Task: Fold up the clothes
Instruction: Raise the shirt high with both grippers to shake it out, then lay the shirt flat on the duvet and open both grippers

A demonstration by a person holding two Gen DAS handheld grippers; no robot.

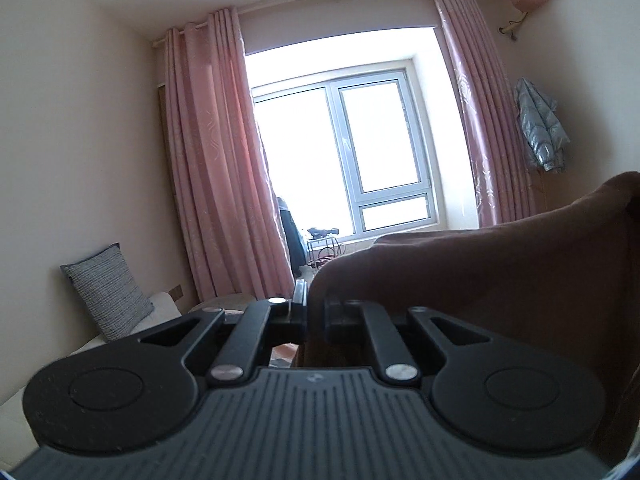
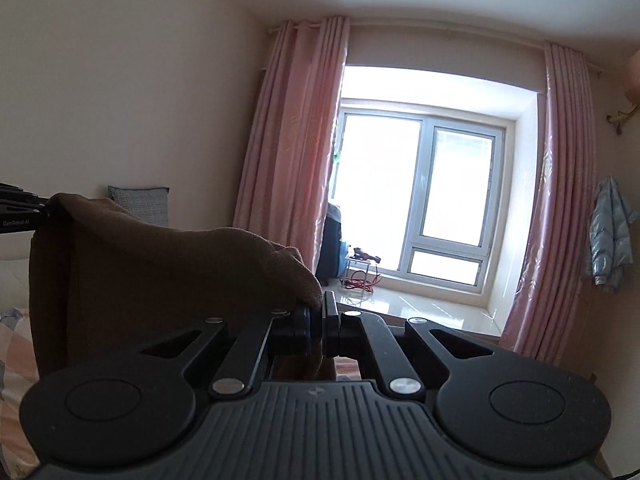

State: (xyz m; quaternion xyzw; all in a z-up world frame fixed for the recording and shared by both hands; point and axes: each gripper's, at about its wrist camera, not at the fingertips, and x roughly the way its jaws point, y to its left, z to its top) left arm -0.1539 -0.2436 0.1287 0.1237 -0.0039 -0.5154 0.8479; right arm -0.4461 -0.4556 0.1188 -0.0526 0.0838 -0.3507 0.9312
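Brown garment (image 2: 168, 280) held up in air, stretched between left claw (image 1: 308, 316) and right claw (image 2: 318, 322), both clamped on its top edge. Probably mid-fold; next, lowering onto bed (image 2: 12, 344), edges kept level.

We're in a home here, a bedroom or living room by the look of it: pink curtains (image 1: 216, 160) hang full length either side of a bright bay window (image 2: 420, 200) with a pale stone sill. A grey cushion (image 1: 108, 292) leans on the plain cream wall over a white seat, a silver puffer jacket (image 2: 610, 232) hangs on the far wall, and patterned bedding (image 2: 14, 344) peeks in low at the left.
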